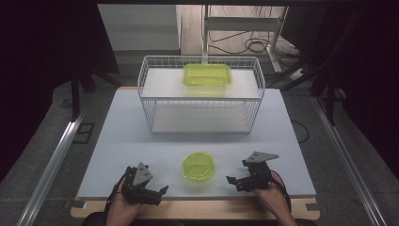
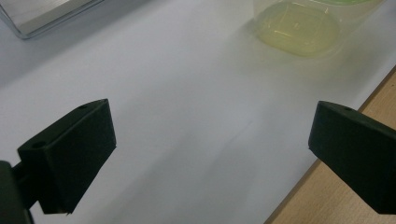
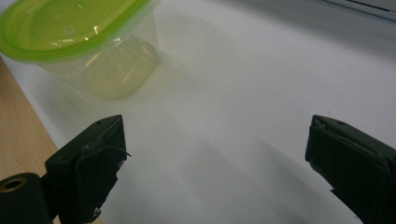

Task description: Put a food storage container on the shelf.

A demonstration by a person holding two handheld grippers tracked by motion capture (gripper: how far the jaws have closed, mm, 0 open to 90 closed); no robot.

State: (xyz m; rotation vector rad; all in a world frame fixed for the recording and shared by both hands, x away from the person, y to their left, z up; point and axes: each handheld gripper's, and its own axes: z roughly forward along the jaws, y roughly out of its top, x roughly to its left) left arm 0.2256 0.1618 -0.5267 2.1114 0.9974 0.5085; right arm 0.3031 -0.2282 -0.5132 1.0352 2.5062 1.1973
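A small round container with a green lid [image 1: 198, 166] stands near the front edge of the white table, between my two grippers. It sits at the top right in the left gripper view [image 2: 299, 28] and at the top left in the right gripper view [image 3: 88, 42]. My left gripper [image 1: 157, 192] rests to its left, open, with only bare table between its jaws [image 2: 212, 158]. My right gripper [image 1: 234, 181] rests to its right, also open and holding nothing [image 3: 217, 163]. A larger rectangular green-lidded container [image 1: 207, 74] sits on top of the wire rack [image 1: 201, 94].
The white wire rack stands at the back middle of the table, with a low shelf under its top. A wooden strip [image 1: 197, 208] runs along the table's front edge. Cables and a metal frame [image 1: 244, 28] lie on the floor beyond.
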